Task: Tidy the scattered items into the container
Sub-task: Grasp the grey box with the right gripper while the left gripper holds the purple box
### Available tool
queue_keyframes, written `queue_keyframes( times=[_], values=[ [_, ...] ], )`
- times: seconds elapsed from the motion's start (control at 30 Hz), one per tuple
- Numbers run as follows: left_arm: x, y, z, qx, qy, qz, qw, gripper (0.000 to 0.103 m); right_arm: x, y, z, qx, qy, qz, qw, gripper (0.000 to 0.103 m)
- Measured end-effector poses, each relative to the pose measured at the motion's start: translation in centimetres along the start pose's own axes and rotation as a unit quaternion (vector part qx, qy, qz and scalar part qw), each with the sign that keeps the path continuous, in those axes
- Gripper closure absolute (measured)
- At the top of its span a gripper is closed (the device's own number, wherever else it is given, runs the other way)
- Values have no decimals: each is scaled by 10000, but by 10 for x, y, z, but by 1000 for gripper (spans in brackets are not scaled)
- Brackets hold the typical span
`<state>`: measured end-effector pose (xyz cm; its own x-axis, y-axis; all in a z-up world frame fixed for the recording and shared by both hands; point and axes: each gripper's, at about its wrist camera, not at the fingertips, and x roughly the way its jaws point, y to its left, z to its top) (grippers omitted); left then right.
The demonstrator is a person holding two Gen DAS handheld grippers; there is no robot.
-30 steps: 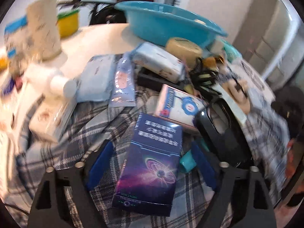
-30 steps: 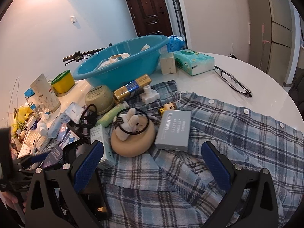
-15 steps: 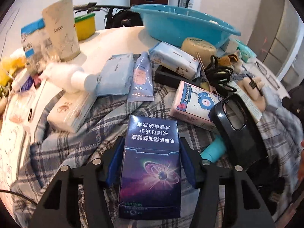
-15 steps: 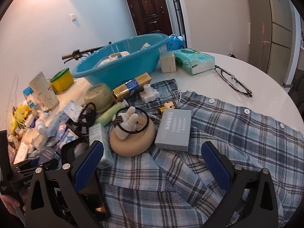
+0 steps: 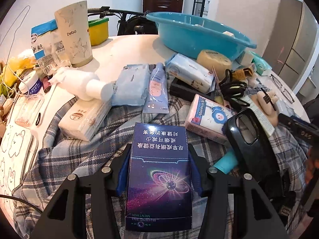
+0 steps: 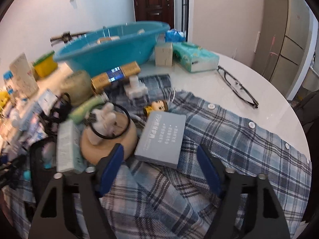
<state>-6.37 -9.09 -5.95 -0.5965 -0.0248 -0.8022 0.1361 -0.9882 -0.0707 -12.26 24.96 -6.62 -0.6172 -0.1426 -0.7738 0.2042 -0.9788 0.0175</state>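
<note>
While jaws close, left gripper (image 5: 159, 171) pads flank dark-blue galaxy-print cardboard box (image 5: 158, 181), touching both sides, box over plaid shirt (image 5: 79, 159). Right gripper (image 6: 159, 167) jaws closing, nothing between, grey flat box (image 6: 161, 139) just ahead. Turquoise plastic basin (image 5: 199, 37) far behind clutter.

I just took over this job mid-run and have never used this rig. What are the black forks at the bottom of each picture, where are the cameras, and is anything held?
A person holds a two-finger gripper in each hand, with a fisheye camera on each looking along its fingers; the black forks are those fingers. In the left wrist view, the left gripper is closing, its blue pads against the dark blue box. In the right wrist view, the right gripper is closing just short of the grey box, with only the plaid shirt between its pads. Other small items lie scattered around, and the blue basin behind is the container.
</note>
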Motion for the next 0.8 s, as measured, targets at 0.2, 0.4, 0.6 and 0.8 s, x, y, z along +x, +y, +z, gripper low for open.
queue_keyframes(
  times=[0.2,0.4,0.6,0.8],
  values=[
    [-3,2,2,-49,-11,-37,10000,49,10,-14,-2,309,146,-13,9994,56],
    [-4,0,-2,-3,24,-45,10000,49,-5,-9,-10,45,86,13,10000,57],
    [-16,-1,2,-30,-125,-143,9998,49,-24,2,-30,-311,273,220,9989,57],
    [-15,-8,1,48,-81,-228,9997,49,-23,-1,-22,-181,-4,177,9997,45]
  ],
)
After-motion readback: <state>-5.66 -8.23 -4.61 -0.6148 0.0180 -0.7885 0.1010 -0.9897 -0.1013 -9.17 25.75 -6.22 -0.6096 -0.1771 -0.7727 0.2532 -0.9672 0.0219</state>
